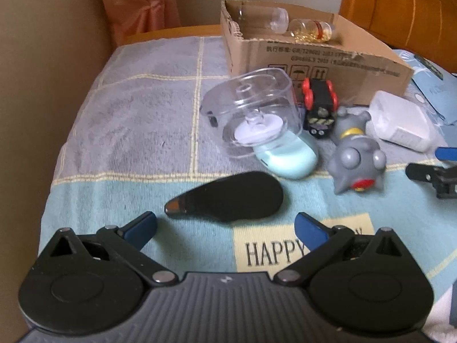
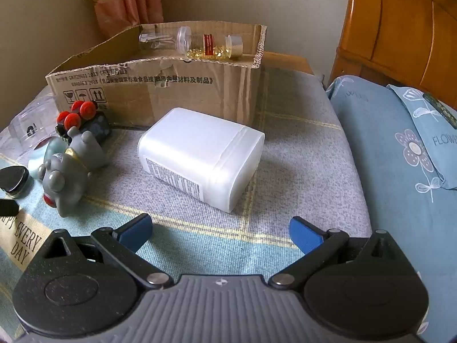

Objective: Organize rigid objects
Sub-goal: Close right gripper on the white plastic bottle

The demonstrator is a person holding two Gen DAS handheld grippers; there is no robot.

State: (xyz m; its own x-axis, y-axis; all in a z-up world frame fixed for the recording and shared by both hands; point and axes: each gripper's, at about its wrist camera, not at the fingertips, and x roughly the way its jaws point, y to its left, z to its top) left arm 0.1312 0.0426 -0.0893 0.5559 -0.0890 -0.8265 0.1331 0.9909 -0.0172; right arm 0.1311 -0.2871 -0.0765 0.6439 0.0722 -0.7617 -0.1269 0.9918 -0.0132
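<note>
Left gripper (image 1: 225,225) spread wide and empty before a glossy black teardrop case (image 1: 228,195), right gripper (image 2: 220,230) wide, empty, facing a frosted white plastic box (image 2: 200,154)

Bed (image 2: 300,165) covered with a checked grey-blue blanket; lying directly on it: torn cardboard box (image 2: 182,91), white plastic container (image 2: 200,154), grey toy figure (image 1: 354,157), red-wheeled black toy (image 1: 318,108), clear plastic case (image 1: 251,108), black teardrop-shaped object (image 1: 231,197), blue pillow (image 2: 400,154).
</note>
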